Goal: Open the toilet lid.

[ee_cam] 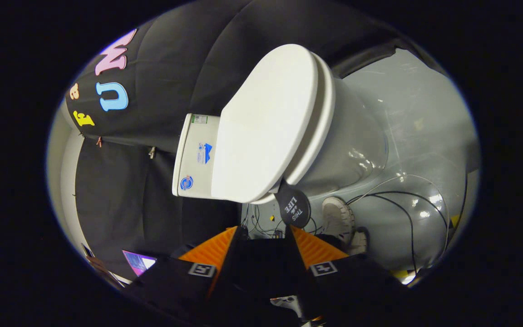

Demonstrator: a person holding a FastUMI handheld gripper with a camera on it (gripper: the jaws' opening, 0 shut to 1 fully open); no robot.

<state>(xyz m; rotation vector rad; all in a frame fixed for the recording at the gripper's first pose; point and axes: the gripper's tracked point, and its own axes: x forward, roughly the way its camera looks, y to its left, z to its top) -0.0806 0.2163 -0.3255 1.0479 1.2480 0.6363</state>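
Observation:
The white toilet stands beyond my fingers, and the view is rolled so that it appears turned on its side. Its lid point(266, 122) lies flat down on the seat point(320, 122), above the bowl point(357, 141). The tank point(196, 154) sits behind the lid, against the black cloth wall. My gripper point(263, 229) is open, with nothing between its fingers. The fingertips are a short way off the lid's rim and touch nothing.
A person's shoe point(338, 218) and a dark round object point(294, 206) are on the grey floor point(416, 118) beside the bowl's base. Black and white cables point(407, 213) trail across that floor. A lit screen point(139, 261) is near the cloth wall.

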